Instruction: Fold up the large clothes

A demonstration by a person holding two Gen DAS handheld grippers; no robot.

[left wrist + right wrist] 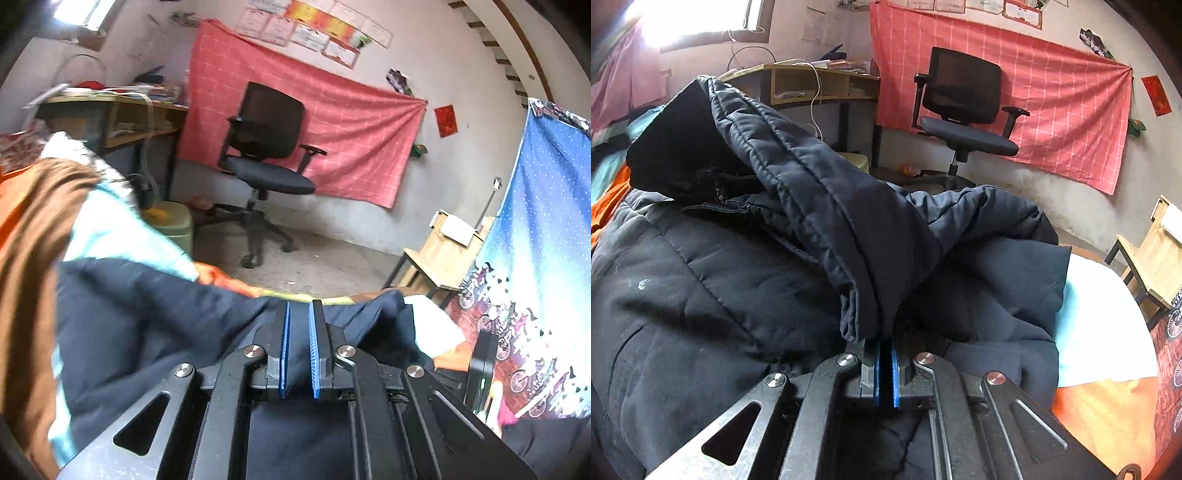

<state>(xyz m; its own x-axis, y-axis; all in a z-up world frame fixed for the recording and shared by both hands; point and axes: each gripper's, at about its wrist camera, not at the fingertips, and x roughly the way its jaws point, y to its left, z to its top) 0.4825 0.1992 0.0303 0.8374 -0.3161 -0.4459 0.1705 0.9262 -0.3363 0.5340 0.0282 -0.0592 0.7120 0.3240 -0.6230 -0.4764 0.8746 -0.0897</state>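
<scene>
Right tool (885,341) clamped on dark quilted jacket (701,295) fold, left tool (299,308) pinching its edge.

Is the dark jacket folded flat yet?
No. The dark jacket is bunched, one padded flap raised, pinched in the right claw.

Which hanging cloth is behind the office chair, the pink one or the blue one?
The pink checked cloth on the back wall; the office chair stands right before it. The blue dotted cloth hangs apart, at the right edge.

Blown-out window (701,18) glare, fisheye-bent dark edges, motion-blurred left side
</scene>
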